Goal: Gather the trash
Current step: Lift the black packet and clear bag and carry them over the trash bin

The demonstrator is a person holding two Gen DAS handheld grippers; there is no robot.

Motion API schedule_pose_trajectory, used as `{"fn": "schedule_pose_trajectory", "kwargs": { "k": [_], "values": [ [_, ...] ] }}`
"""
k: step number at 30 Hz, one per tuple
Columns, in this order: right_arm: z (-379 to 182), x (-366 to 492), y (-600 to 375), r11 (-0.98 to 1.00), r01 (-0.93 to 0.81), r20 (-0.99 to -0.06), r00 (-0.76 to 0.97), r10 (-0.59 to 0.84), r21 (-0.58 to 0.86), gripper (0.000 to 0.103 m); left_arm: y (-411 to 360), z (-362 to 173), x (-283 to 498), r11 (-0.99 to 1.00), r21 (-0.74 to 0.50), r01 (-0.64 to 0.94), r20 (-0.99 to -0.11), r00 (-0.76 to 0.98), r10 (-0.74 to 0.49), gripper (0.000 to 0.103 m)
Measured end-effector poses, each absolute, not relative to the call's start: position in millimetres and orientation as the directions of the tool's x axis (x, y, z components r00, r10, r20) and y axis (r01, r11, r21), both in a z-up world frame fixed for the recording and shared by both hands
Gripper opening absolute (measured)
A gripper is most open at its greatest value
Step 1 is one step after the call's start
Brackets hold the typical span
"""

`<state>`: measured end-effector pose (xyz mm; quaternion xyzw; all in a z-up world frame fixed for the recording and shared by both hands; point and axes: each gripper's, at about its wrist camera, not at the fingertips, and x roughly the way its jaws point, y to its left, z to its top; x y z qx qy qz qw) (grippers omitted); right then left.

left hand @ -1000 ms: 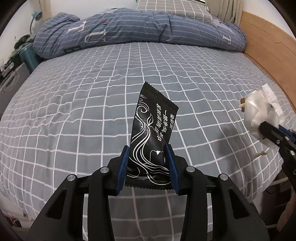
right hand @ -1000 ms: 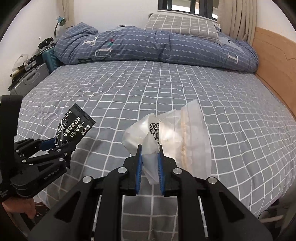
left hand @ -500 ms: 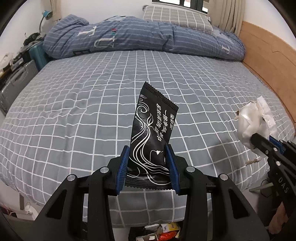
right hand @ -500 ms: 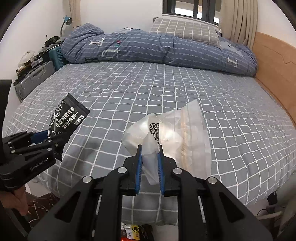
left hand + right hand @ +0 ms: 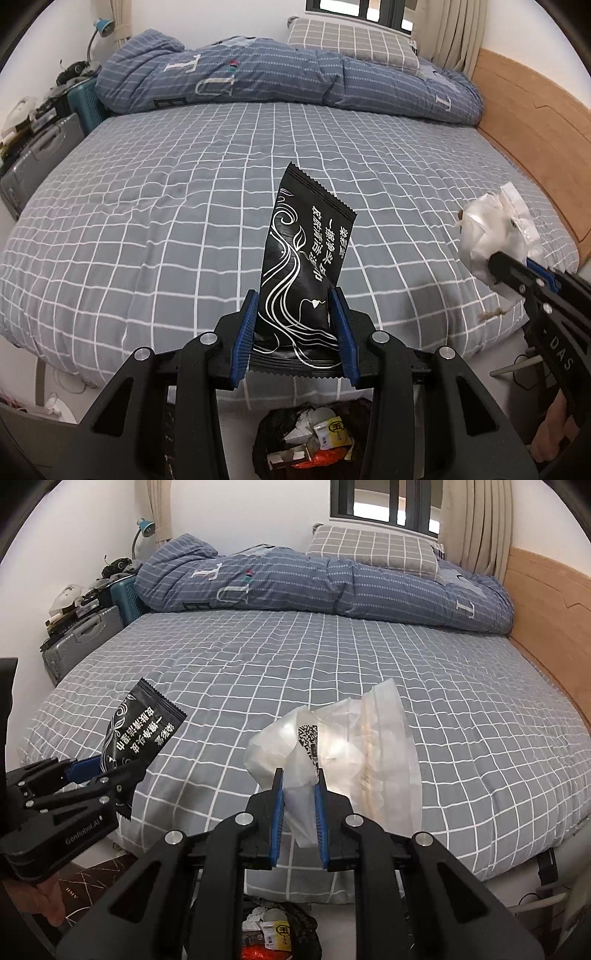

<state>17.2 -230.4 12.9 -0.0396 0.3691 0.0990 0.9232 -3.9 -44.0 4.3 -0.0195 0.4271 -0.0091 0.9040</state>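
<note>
step: carry both pieces over the black bag-lined trash bin [image 5: 306, 439] below the bed edge, centre each above its mouth, then let go.
left gripper [image 5: 297, 332]: clenched on the black glossy sachet with white swirls [image 5: 303, 266], upright, above the grey checked bed [image 5: 184, 206].
right gripper [image 5: 299, 812]: pinching the crumpled clear plastic wrapper [image 5: 343, 749], level beside the left.

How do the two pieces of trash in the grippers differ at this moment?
The black wrapper is opaque, flat and printed with white text; the clear plastic bag is translucent and crumpled. The wrapper sits in the left gripper, the bag in the right gripper. Both are clamped at their lower end, above the trash bin.
</note>
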Motion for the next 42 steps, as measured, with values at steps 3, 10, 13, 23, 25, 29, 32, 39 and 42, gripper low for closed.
{"fn": "schedule_pose_trajectory", "kwargs": {
  "k": [3,10,13,23,25,29,32,39,42],
  "values": [
    [17,7,-231,0.977,-0.213,-0.681,0.714,0.163,0.011,0.015,-41,5,-17,0.999,-0.045,-0.003,-0.773,0.634,-0.033,0.039],
    [20,-17,-228,0.974,-0.226,-0.678,0.712,0.184,0.027,0.015,-37,7,-47,0.998,-0.058,-0.006,-0.774,0.632,-0.041,0.039],
    [23,-29,-230,0.973,-0.227,-0.676,0.712,0.188,0.031,0.015,-32,9,-57,0.998,-0.054,-0.012,-0.773,0.634,-0.035,0.039],
    [16,-66,-237,0.973,-0.227,-0.695,0.693,0.193,0.044,0.015,-37,3,-94,0.998,-0.053,-0.018,-0.778,0.628,-0.030,0.039],
    [9,-77,-236,0.972,-0.228,-0.704,0.682,0.195,0.049,0.015,-38,0,-100,0.998,-0.055,-0.020,-0.779,0.626,-0.030,0.039],
    [-7,-94,-233,0.969,-0.243,-0.717,0.665,0.208,0.055,0.015,-41,-11,-114,0.998,-0.062,-0.013,-0.786,0.617,-0.041,0.039],
    [-24,-107,-231,0.969,-0.241,-0.733,0.650,0.199,0.049,0.015,-41,-22,-124,0.998,-0.065,-0.010,-0.796,0.603,-0.046,0.039],
    [-62,-129,-237,0.971,-0.232,-0.778,0.599,0.191,0.059,0.015,-38,-60,-153,0.996,-0.085,-0.012,-0.829,0.556,-0.064,0.039],
    [-82,-133,-238,0.971,-0.224,-0.806,0.558,0.200,0.086,0.015,-33,-77,-160,0.995,-0.097,-0.027,-0.848,0.526,-0.069,0.039]
  ]
}}
